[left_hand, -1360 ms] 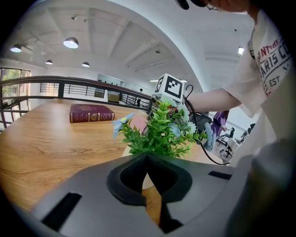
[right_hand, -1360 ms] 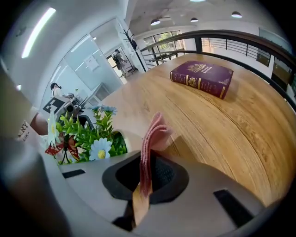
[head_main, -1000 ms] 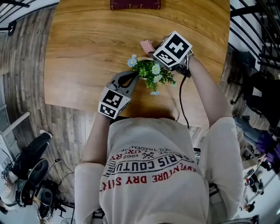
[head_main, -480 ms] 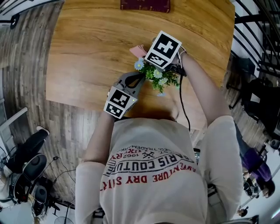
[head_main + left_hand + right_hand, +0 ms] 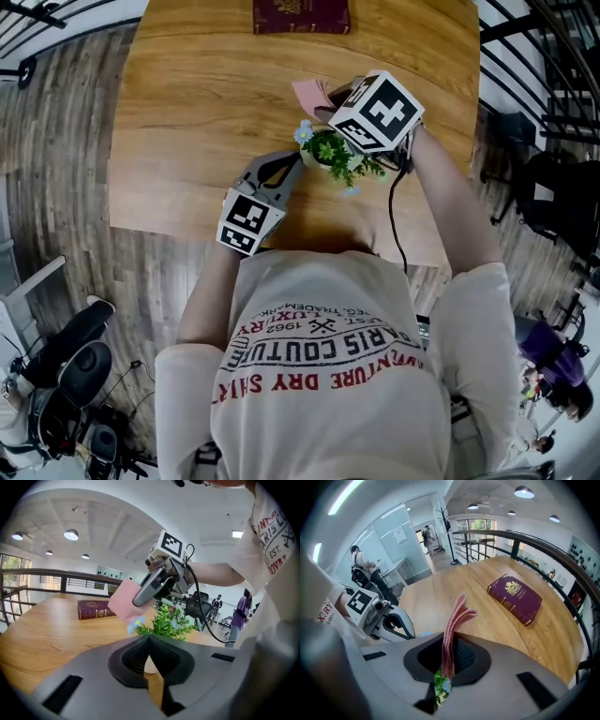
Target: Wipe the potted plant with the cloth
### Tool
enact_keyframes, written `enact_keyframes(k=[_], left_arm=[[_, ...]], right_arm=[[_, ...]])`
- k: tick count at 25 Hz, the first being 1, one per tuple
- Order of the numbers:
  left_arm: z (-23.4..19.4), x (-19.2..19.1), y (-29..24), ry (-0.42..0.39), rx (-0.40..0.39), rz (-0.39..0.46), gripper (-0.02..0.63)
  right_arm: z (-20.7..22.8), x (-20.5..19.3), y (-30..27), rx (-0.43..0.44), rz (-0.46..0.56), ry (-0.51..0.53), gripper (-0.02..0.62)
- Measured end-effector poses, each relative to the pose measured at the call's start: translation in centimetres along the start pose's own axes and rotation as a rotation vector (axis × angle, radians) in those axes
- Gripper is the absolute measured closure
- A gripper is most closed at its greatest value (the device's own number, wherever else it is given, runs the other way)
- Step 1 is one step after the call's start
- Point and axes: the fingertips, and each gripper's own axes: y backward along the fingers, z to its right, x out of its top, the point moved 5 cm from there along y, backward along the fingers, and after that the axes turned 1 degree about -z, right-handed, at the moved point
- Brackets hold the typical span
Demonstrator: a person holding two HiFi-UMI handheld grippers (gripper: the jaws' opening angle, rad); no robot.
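**Pink cloth held at the plant's flowers**

The right gripper (image 5: 330, 105) has its fingers clenched on a folded pink cloth (image 5: 309, 94), just beside the flowers of the potted plant (image 5: 336, 155) on the wooden surface (image 5: 187, 112). The left gripper (image 5: 293, 167), fingers clenched together, points at the pot. A dark red book (image 5: 300, 16) lies well apart.

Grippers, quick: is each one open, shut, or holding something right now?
Left gripper: shut, nothing between its jaws, pointing at the potted plant.
Right gripper: shut on the pink cloth.
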Motion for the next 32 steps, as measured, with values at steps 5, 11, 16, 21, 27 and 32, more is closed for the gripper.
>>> enact_keyframes(k=[5,11,16,21,27,32], left_arm=[[-2.1,1.7,3.9,-0.065,0.045,0.061,0.591],[-4.8,1.8,8.8,-0.132,0.074,0.082,0.591],[-6.8,0.6,12.4,-0.122,0.092,0.08,0.591],[-8.5,-0.8,14.5,-0.086,0.11,0.06,0.591],[-9.1,-2.9,15.2,-0.054,0.094,0.02,0.591],[-8.8,-4.1,14.4,-0.049,0.061,-0.014,0.591]], right_arm=[[-3.1,1.8,1.4,-0.117,0.103,-0.046,0.56],[-7.5,4.0,-0.6,-0.225,0.17,-0.116,0.56],[-9.7,3.8,-3.9,-0.361,0.183,-0.246,0.56],[-11.2,2.0,-7.2,-0.439,0.223,-0.398,0.56],[-10.4,-2.2,-10.2,-0.542,0.238,-0.575,0.56],[-8.8,-4.9,-11.1,-0.574,0.275,-0.756,0.56]])
